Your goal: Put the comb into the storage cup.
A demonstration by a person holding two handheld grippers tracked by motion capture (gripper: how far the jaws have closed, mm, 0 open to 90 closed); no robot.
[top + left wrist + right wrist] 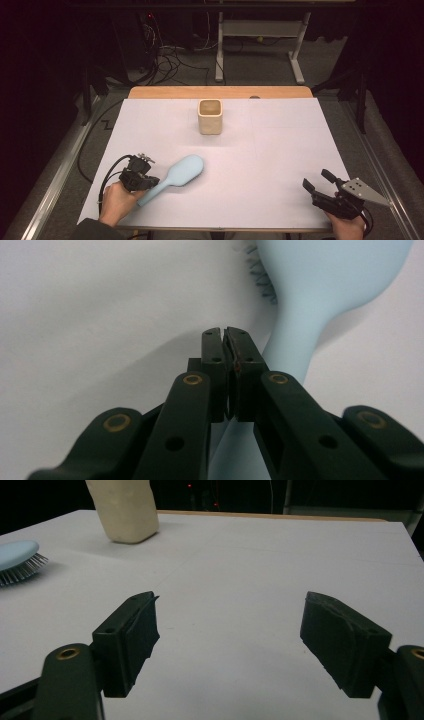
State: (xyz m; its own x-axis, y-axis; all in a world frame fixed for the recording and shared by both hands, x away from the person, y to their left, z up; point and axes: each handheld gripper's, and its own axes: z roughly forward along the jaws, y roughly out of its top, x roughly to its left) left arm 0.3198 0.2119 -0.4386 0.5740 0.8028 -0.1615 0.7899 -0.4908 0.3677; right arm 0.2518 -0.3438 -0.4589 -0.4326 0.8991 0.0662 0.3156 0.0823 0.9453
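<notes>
At the bottom left of the high view, a hand holds the left gripper (pixel 148 179) right over the handle of the blue hairbrush (pixel 182 172). In the left gripper view its fingers are pressed together with nothing between them, and the handle runs just under them. Shut fingers cannot grab. If they push down or slide along, the brush may spin or skid on the smooth white table (pixel 280 150). They need to open first and go around the thin handle. The brush lies with its bristles down, so it could wobble when lifted.

At the bottom right, the right gripper (pixel 317 179) rests low with its fingers wide apart and empty. It is well apart from the brush, so it cannot steady it.

Farther back, near the top middle, stands the cream cup (pixel 210 117). It looks light and narrow. A clumsy bump from the brush head might tip it over.
</notes>
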